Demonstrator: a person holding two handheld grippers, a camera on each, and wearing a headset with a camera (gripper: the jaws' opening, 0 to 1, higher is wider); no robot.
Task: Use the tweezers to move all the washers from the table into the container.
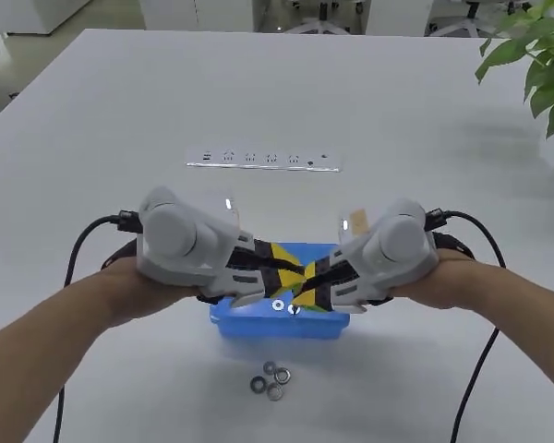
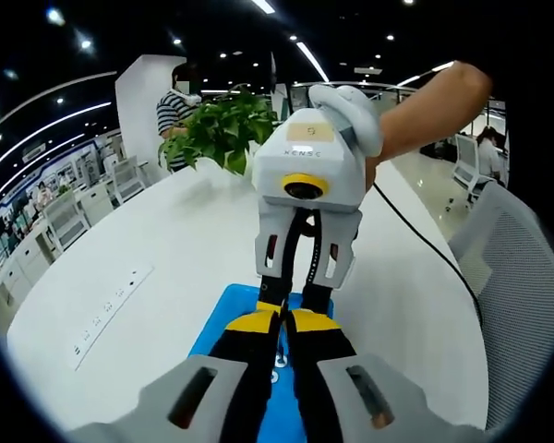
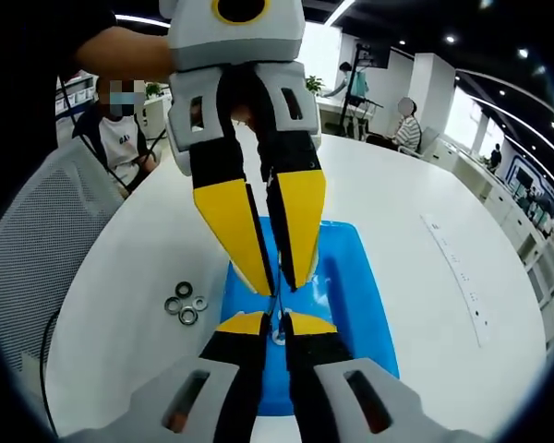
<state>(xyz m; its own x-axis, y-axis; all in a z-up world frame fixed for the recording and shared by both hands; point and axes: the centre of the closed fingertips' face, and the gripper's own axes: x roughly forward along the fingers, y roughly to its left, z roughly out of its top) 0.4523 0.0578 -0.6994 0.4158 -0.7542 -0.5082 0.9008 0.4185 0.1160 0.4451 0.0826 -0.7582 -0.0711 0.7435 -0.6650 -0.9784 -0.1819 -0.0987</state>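
Left gripper [image 3: 277, 281], right gripper [image 3: 275, 325] both pinch tweezers [image 3: 275, 305] above container [image 3: 351, 286].

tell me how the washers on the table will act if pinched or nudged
The washers look like flat metal rings lying flat, so they probably won't roll but may skid on the smooth white table. Shiny and thin, they could slip from the tweezers. They sit bunched, so nudging one likely shifts its neighbours.

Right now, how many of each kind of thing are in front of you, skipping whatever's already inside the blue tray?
Small silver metal washers on the white table: 4
Blue plastic container: 1
Thin metal tweezers: 1
Yellow-tipped hand-held grippers: 2, left gripper and right gripper
White power strip: 1
Total: 9
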